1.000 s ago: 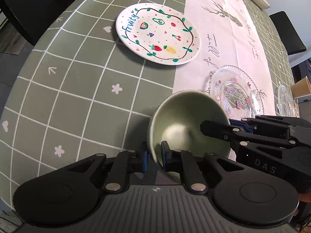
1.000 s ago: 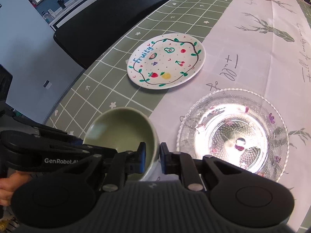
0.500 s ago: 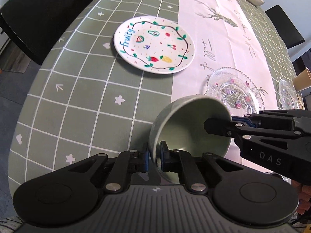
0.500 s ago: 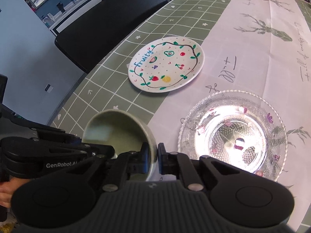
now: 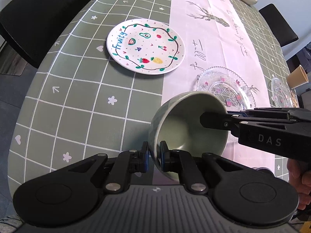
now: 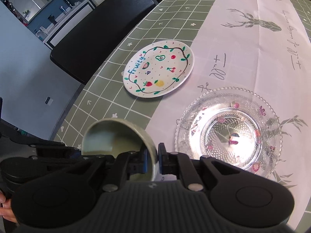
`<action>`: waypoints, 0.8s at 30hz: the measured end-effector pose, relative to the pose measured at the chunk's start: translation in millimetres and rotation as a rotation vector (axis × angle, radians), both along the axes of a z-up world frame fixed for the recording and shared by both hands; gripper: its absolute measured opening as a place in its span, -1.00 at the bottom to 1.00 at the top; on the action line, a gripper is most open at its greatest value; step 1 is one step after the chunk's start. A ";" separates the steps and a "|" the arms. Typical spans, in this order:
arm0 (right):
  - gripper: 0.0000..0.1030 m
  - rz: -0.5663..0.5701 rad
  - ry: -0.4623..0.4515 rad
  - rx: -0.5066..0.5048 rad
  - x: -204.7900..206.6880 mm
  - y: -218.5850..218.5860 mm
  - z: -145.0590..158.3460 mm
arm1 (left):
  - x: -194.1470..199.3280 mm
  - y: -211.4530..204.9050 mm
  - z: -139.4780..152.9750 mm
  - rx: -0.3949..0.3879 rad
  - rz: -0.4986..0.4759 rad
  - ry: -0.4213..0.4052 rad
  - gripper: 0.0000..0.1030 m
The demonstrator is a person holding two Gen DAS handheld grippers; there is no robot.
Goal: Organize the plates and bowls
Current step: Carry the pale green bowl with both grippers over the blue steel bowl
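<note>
Both grippers, my left (image 5: 154, 156) and my right (image 6: 154, 160), pinch opposite rims of the green bowl (image 5: 186, 128). I hold it tilted, off the table (image 5: 77, 101), near the glass plate (image 6: 229, 134).

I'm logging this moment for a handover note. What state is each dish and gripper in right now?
green bowl: lifted, tilted, rim pinched on two sides.
left gripper: shut on the bowl's rim.
right gripper: shut on the opposite rim.
fruit plate: flat on the tablecloth, empty.
glass plate: flat on the runner, empty.
paper cup: lying tilted at the table's edge.
</note>
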State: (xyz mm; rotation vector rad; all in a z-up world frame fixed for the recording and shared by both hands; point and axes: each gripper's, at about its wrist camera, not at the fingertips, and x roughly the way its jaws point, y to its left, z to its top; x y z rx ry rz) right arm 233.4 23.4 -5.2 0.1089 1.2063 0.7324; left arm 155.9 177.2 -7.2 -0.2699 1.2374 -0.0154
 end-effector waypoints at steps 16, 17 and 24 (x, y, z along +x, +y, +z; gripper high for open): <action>-0.81 0.013 0.095 -0.011 3.7 12.1 -24.5 | 6.6 -2.6 -18.8 0.082 -0.012 0.030 -0.62; -0.81 0.010 0.108 -0.009 4.7 12.4 -25.5 | 6.7 -5.6 -21.6 0.109 -0.018 0.037 -0.62; -0.76 -0.008 0.137 -0.010 3.3 16.7 -32.4 | 6.2 0.5 -22.6 0.091 0.005 0.026 -0.69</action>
